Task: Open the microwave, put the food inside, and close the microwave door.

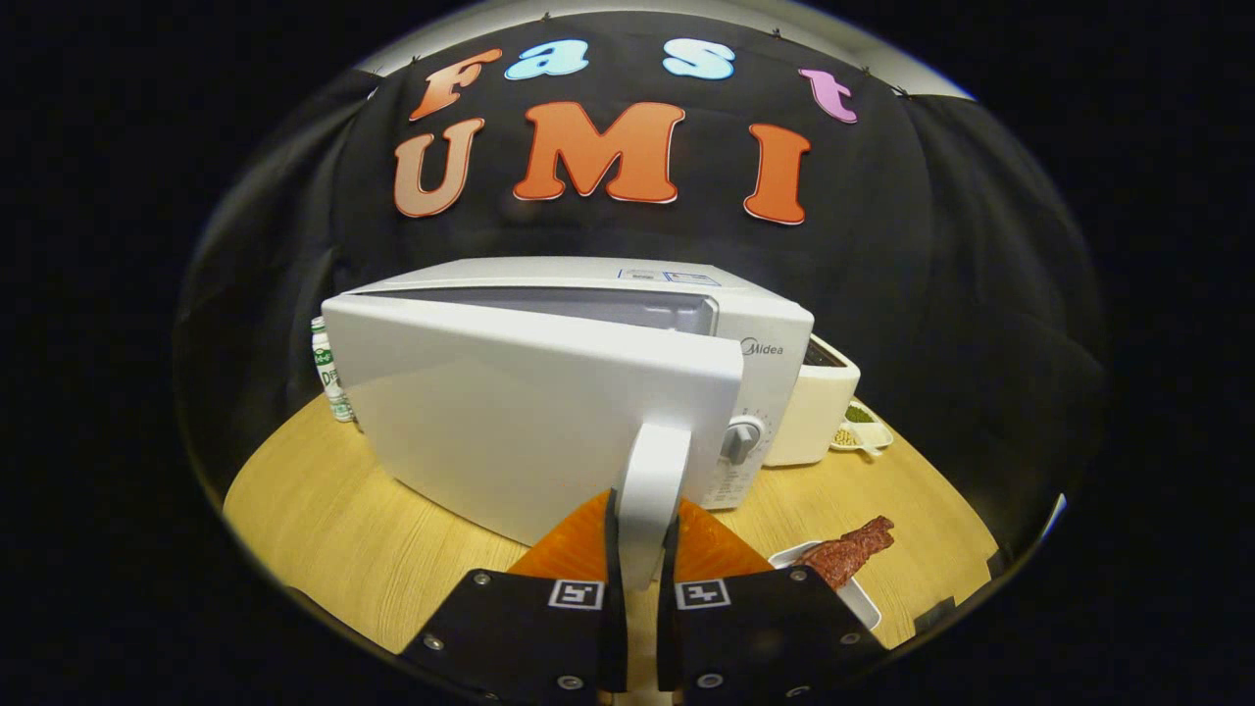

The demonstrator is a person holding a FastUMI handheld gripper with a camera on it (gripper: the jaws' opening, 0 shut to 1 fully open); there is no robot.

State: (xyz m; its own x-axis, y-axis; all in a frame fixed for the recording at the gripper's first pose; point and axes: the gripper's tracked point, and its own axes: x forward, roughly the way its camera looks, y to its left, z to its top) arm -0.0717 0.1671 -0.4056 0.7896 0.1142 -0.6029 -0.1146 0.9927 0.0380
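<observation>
Now gripper (642, 549) tight on door handle (652, 490) — microwave door (510, 412) ajar.

Your gripper (642, 549) is pointing straight ahead and level, both fingers (613, 549) squeezed in tight from either side on the door handle (652, 480), basically parallel.

A white drink bottle (329, 371) stood at nine o'clock on the wooden table (314, 520); a cream appliance (819, 407) and small dish (865, 431) sat at three o'clock.
</observation>
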